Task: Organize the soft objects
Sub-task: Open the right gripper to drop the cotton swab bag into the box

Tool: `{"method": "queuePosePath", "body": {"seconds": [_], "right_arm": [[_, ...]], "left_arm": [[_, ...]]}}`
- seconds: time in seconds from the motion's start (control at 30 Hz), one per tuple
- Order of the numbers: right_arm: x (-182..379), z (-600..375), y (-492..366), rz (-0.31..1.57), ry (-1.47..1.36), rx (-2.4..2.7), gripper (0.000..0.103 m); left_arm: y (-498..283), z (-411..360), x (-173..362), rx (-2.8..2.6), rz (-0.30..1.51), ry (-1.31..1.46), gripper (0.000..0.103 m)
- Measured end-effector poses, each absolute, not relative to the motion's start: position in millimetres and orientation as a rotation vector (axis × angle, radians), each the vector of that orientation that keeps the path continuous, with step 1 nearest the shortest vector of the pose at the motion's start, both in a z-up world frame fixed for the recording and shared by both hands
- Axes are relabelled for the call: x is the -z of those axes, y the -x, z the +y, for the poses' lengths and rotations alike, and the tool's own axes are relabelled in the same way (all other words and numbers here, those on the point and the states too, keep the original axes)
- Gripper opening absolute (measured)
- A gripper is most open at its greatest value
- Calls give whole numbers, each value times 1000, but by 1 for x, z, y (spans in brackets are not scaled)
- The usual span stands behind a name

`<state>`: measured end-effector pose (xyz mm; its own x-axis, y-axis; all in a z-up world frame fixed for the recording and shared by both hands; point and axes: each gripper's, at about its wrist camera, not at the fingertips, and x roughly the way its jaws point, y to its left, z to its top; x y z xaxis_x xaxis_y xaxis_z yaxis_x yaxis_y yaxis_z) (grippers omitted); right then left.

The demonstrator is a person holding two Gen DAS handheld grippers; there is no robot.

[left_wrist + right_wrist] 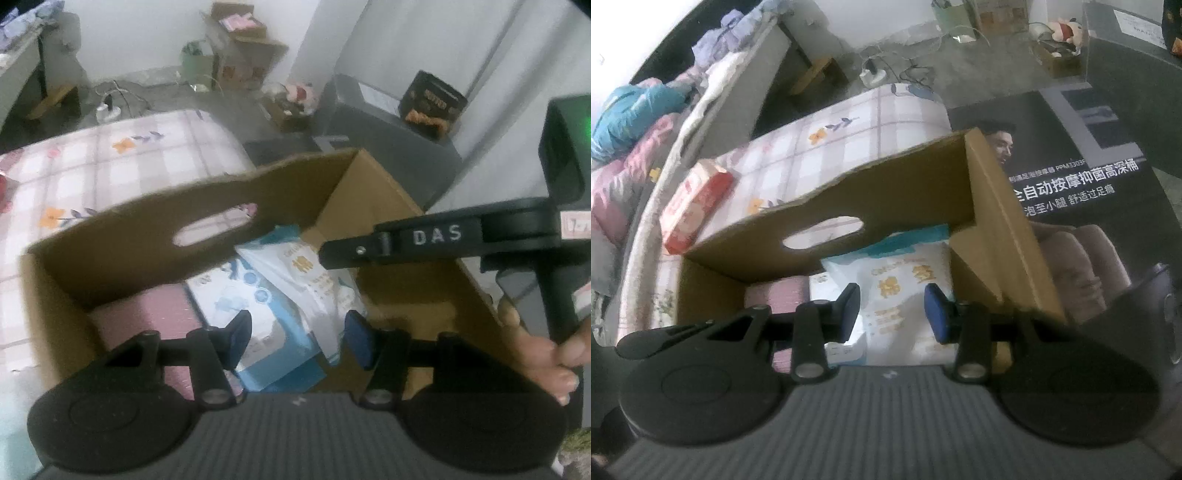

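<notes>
Both grippers aimed down into cardboard box point(110, 258) on checked bedsheet point(110, 162).

Left gripper point(295, 338): jaws moderately wide, nothing gripped; blue-white soft pack point(266, 317) lies below, centre frame.

Right gripper point(892, 314): jaws fairly narrow, apparently empty, above white pack point(905, 280); contact unclear.

Pink soft item point(783, 295) lower left in box. Red pack point(698, 206) outside box, left of frame.

Advice: press packs flat, keep clear of handle-slot flap point(831, 206), fetch red pack next, grip its middle.

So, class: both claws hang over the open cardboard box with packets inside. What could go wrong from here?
1. The tall handle flap leans over the cardboard box; a rising claw might catch it.
2. The right claw could snag the white packet.
3. The claws work close together; the left claw may bump the other.
</notes>
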<state>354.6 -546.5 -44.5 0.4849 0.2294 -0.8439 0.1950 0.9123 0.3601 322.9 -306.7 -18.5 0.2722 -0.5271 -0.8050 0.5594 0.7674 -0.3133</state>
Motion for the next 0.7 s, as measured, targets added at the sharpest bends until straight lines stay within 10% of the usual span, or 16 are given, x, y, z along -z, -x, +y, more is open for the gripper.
{"method": "queuePosePath", "body": {"seconds": [0.3, 0.7], "right_arm": [[-4, -525, -320, 1001, -497, -83, 44], [-89, -431, -247, 865, -271, -198, 90]], "left_arm": [[-287, -252, -39, 702, 943, -36, 77], [-196, -116, -87, 557, 729, 62, 93]]}}
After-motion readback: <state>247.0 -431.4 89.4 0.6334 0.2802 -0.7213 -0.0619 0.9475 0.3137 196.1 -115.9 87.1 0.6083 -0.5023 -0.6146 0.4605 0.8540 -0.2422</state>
